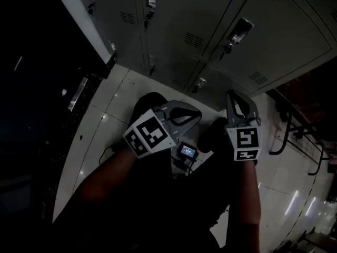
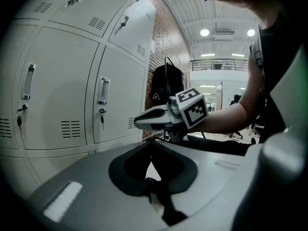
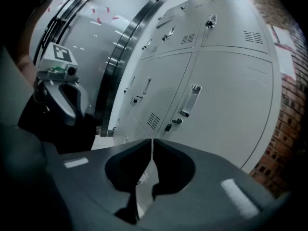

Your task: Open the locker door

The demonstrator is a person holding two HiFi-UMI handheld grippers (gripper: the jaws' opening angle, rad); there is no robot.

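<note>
The locker door (image 3: pixel 226 95) stands closed in the bank of grey lockers (image 1: pixel 210 30), so its contents are hidden. The left gripper (image 2: pixel 151 142) and the right gripper (image 3: pixel 152 141) hang clear of it, each with jaws pressed together on nothing.

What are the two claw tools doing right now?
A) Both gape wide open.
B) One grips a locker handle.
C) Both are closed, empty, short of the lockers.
C: the left gripper and right gripper each show jaws together on nothing, with the locker doors ahead, untouched.
</note>
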